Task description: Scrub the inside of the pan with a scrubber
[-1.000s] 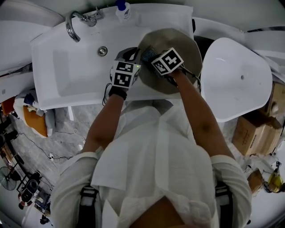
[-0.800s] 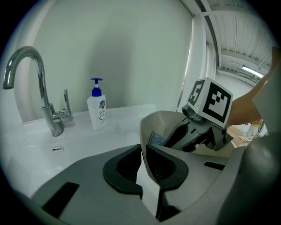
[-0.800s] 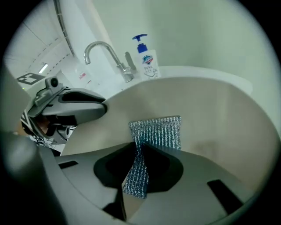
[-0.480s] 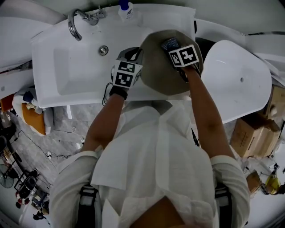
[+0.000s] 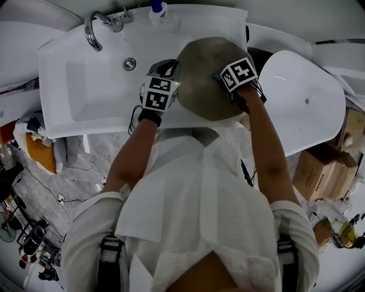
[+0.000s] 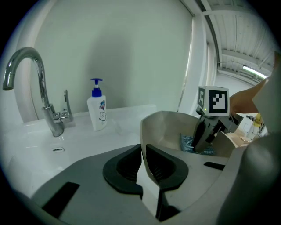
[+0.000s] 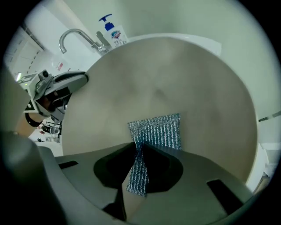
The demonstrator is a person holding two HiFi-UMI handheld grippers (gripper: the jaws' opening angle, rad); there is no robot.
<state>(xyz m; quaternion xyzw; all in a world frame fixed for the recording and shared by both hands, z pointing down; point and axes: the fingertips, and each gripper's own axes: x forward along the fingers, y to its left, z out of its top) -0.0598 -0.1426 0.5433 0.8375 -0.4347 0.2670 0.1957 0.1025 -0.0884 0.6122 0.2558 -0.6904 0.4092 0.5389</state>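
A round grey-beige pan (image 5: pixel 202 85) lies over the right end of the white sink (image 5: pixel 85 91). My left gripper (image 5: pixel 170 73) is shut on the pan's left rim; in the left gripper view its jaws (image 6: pixel 142 151) pinch the thin pan wall (image 6: pixel 169 125). My right gripper (image 5: pixel 226 81) points steeply down into the right half of the pan. It is shut on a blue woven scrubber (image 7: pixel 158 132), which is pressed flat against the pan's inner surface (image 7: pixel 167 74). The left gripper view shows the scrubber (image 6: pixel 188 143) under the right gripper (image 6: pixel 203 143).
A chrome faucet (image 5: pixel 94 31) and a soap pump bottle (image 5: pixel 158 11) stand at the sink's back edge, with the drain (image 5: pixel 130 64) in the basin. A second white basin (image 5: pixel 308 102) lies to the right, cardboard boxes (image 5: pixel 322 171) below it. Clutter covers the floor at left.
My right gripper has slid the scrubber across the pan from its left-middle part to its right side and has rolled. The left gripper and the pan have stayed put.
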